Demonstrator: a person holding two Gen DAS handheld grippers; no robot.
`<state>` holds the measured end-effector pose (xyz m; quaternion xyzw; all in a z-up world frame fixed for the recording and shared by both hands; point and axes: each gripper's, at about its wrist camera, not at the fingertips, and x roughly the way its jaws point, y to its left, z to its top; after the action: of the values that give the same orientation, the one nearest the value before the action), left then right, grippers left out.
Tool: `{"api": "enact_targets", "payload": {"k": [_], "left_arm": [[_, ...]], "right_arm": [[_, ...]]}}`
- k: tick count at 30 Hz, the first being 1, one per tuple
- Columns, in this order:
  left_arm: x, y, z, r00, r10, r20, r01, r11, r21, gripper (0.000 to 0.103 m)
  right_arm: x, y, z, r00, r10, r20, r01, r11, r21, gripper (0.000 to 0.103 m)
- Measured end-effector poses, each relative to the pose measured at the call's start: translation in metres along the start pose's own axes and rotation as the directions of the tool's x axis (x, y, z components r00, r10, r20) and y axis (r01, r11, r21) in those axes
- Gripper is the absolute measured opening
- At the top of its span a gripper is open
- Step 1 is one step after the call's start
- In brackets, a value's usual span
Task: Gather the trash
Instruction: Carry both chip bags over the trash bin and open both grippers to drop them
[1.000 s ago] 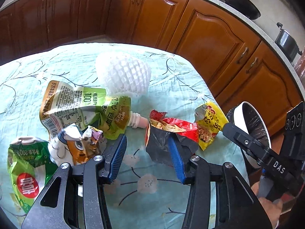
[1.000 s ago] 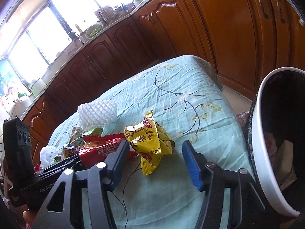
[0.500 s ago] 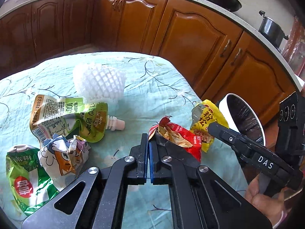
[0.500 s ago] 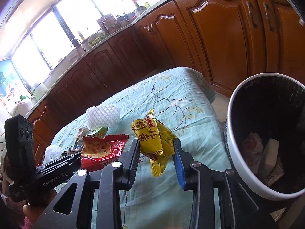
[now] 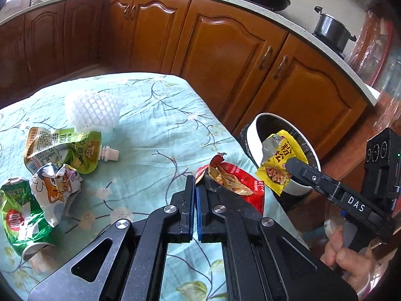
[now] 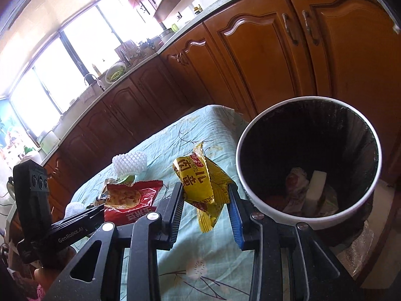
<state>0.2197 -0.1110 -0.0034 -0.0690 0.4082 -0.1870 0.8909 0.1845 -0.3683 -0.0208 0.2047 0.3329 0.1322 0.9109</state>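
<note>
Right wrist view: both wrappers gripped, bin is just ahead

Right gripper (image 6: 206, 200) jaws part-closed, pads pinching the yellow snack wrapper (image 6: 200, 180). It hangs clear of the tablecloth (image 6: 175, 138), just left of the trash bin (image 6: 253, 135) rim. Left gripper (image 5: 195, 188) jaws fully shut on one edge of the red snack wrapper (image 5: 235, 178), which trails right of the tips, just above the cloth near the table's right edge.

Doing it well, my read:
- carry each wrapper fully over the bin mouth before opening; film is light and could catch on the rim
- yellow first since it's nearest, so the two grippers don't cross
- open wide, film may cling to the pads

Materials:
- wrappers: thin crinkled foil-lined film, floppy, torn open at the top
- bin: round, white rim, dark ribbed liner, some trash at the bottom
- still on the cloth, far left: white foam fruit net (image 5: 92, 110), spouted green pouch (image 5: 65, 150), crumpled packets
- cloth: soft, wrinkled, floral print
</note>
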Motion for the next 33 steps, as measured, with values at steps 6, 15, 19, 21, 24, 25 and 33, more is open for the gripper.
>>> {"api": "enact_targets", "payload": {"k": [6, 15, 19, 21, 24, 25, 33], "left_arm": [[0.005, -0.022, 0.0, 1.0, -0.025, -0.01, 0.025, 0.999, 0.031, 0.001], [0.016, -0.058, 0.004, 0.998, -0.054, -0.021, 0.056, 0.995, 0.088, 0.001], [0.024, -0.07, 0.007, 0.998, -0.063, -0.029, 0.065, 0.992, 0.105, 0.001], [0.028, -0.076, 0.009, 0.997, -0.065, -0.033, 0.069, 0.992, 0.107, 0.001], [0.033, -0.084, 0.012, 0.997, -0.066, -0.034, 0.069, 0.991, 0.115, 0.001], [0.035, -0.087, 0.014, 0.997, -0.066, -0.034, 0.07, 0.991, 0.118, 0.001], [0.048, -0.109, 0.028, 0.997, -0.068, -0.034, 0.072, 0.986, 0.15, 0.001]], "right_arm": [[-0.017, -0.016, -0.001, 0.999, -0.029, 0.025, 0.029, 0.999, 0.024, 0.035], [-0.042, -0.047, 0.002, 0.995, -0.08, 0.065, 0.076, 0.995, 0.064, 0.035], [-0.048, -0.057, 0.003, 0.992, -0.098, 0.075, 0.092, 0.993, 0.078, 0.035], [-0.05, -0.063, 0.004, 0.991, -0.103, 0.079, 0.096, 0.991, 0.088, 0.035], [-0.05, -0.069, 0.007, 0.99, -0.112, 0.082, 0.104, 0.99, 0.097, 0.035], [-0.05, -0.071, 0.007, 0.99, -0.115, 0.083, 0.106, 0.989, 0.1, 0.035], [-0.049, -0.08, 0.016, 0.986, -0.143, 0.087, 0.134, 0.986, 0.102, 0.035]]}}
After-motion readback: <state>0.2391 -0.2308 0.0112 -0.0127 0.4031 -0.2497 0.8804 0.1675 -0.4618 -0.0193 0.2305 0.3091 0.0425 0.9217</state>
